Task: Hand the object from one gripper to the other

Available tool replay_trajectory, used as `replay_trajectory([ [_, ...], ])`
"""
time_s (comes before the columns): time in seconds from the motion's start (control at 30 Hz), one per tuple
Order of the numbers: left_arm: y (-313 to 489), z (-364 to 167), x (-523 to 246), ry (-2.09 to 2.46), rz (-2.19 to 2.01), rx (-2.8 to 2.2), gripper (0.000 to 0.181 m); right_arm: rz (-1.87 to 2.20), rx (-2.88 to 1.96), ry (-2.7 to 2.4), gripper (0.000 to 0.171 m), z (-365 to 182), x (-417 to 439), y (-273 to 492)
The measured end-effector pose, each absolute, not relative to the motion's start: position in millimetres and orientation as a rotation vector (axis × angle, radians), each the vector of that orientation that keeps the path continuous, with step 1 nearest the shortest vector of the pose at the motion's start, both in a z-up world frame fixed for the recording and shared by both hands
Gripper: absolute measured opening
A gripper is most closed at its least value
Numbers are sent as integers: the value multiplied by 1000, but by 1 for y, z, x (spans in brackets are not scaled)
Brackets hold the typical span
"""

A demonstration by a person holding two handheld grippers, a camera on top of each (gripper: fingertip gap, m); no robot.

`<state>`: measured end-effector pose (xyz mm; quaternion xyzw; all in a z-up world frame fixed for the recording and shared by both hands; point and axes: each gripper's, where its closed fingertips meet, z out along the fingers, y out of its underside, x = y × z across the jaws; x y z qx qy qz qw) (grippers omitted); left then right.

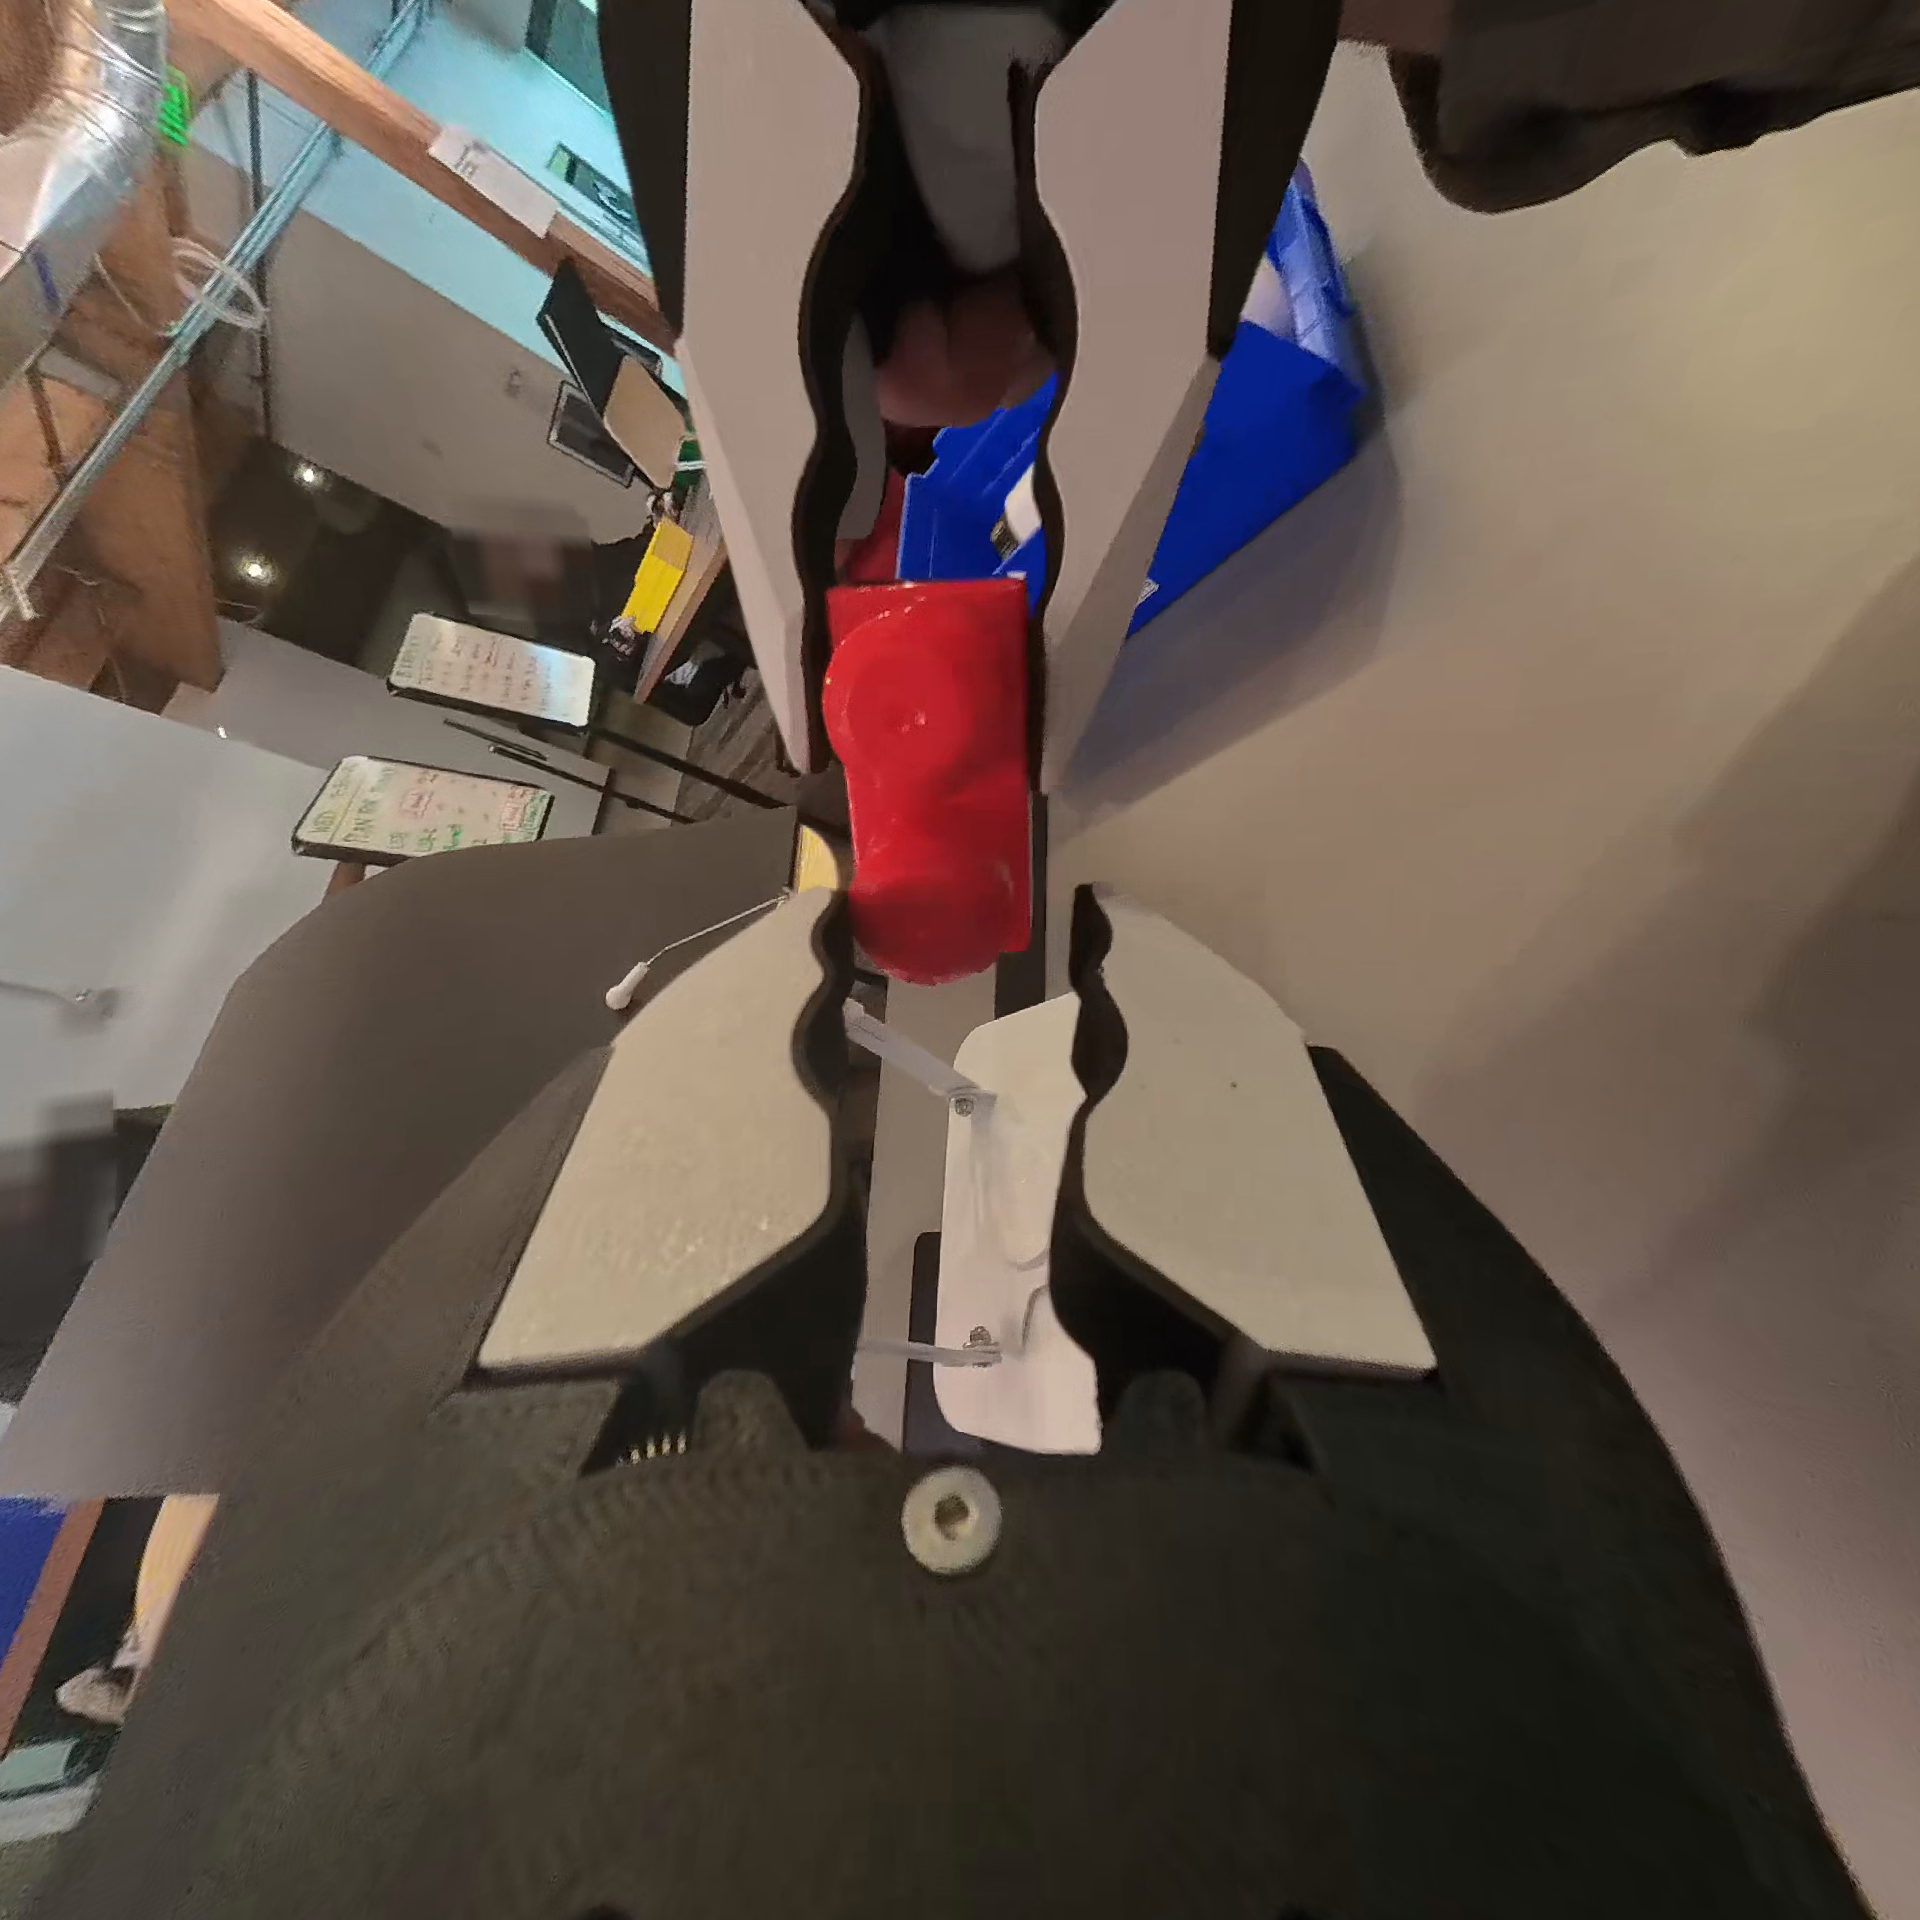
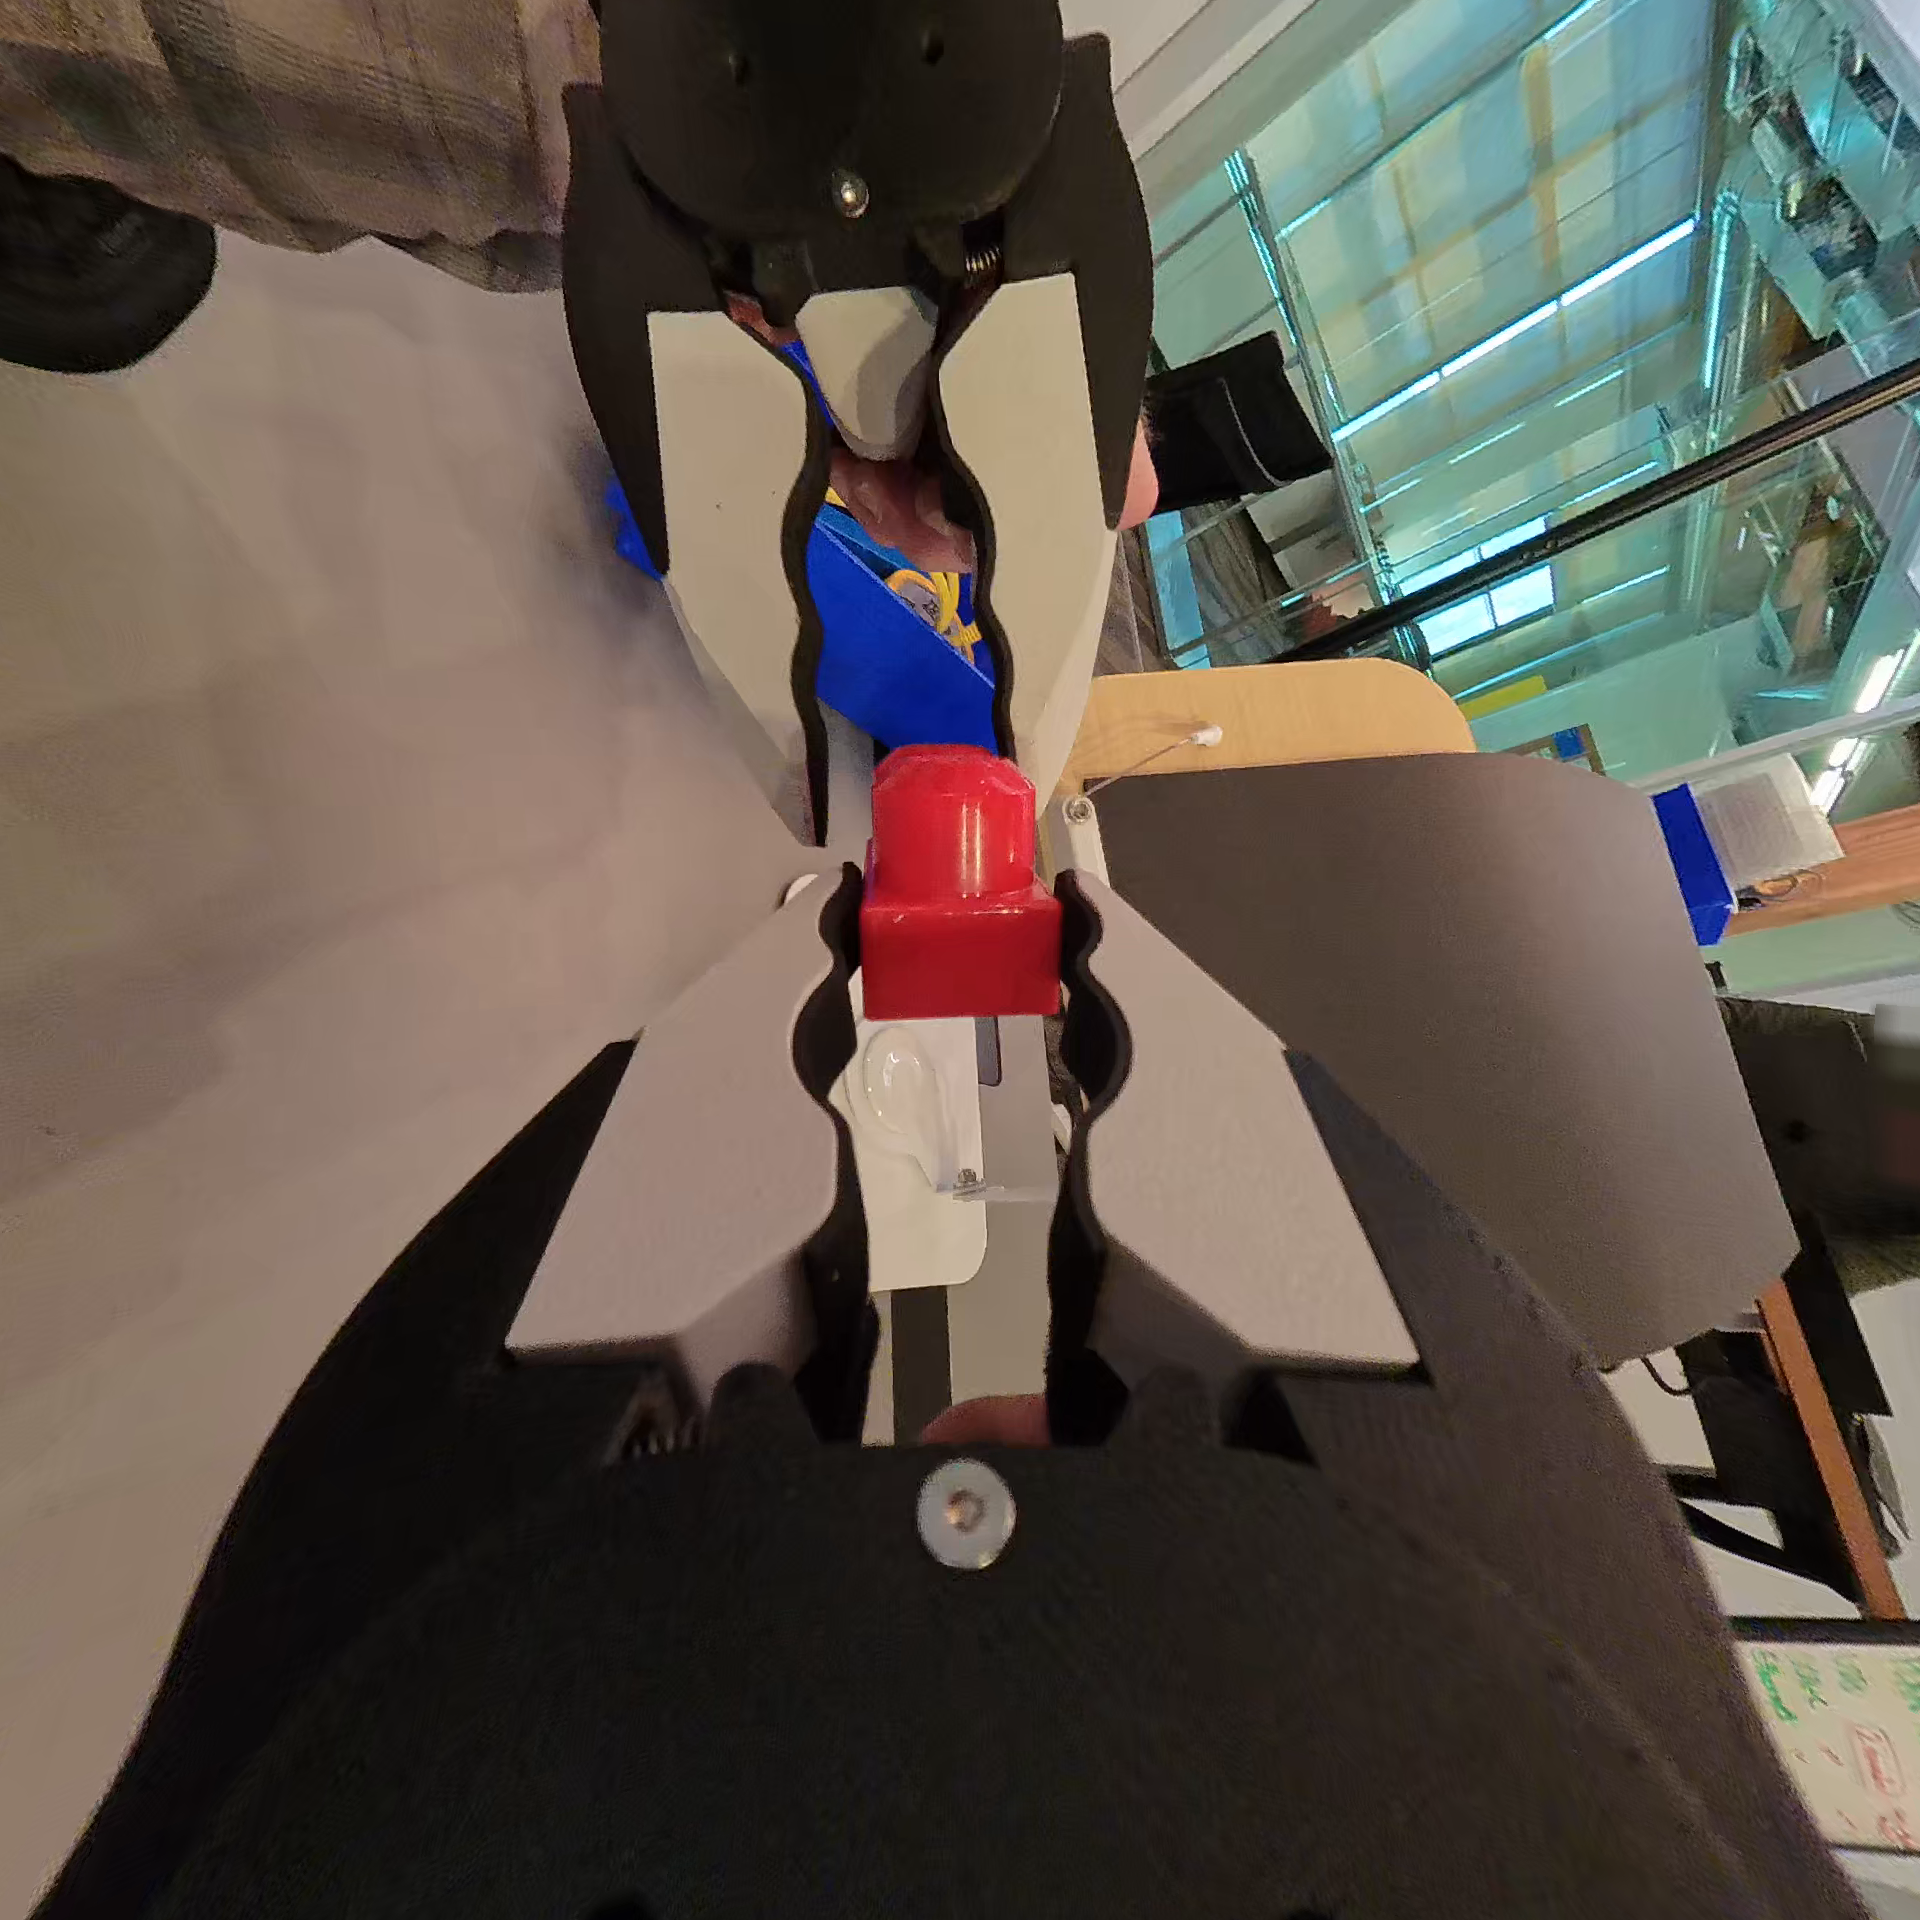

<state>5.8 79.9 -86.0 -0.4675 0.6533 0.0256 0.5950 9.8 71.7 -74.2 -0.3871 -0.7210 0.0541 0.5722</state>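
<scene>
We see the two grippers tip to tip above a grey table (image 2: 260,727). The right gripper (image 2: 961,940) clamps the square base of a red toy brick (image 2: 961,935). The left gripper (image 1: 951,914) has its jaws parted around the brick's (image 1: 935,769) round stud end; whether they touch it, we cannot tell. A blue bin (image 1: 1247,468) sits behind.

Whiteboards (image 1: 421,808) – handwriting (illegible), nothing else readable
</scene>
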Motion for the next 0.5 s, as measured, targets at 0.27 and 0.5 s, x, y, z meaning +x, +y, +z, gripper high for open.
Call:
replay_trajectory([
  [0.27,85,-87,9,1503,92,-1068,32,121,-903,-1704,35,-75,12,70],
  [0.5,94,-80,5,1451,165,-1068,31,119,-936,-1657,49,-70,11,75],
])
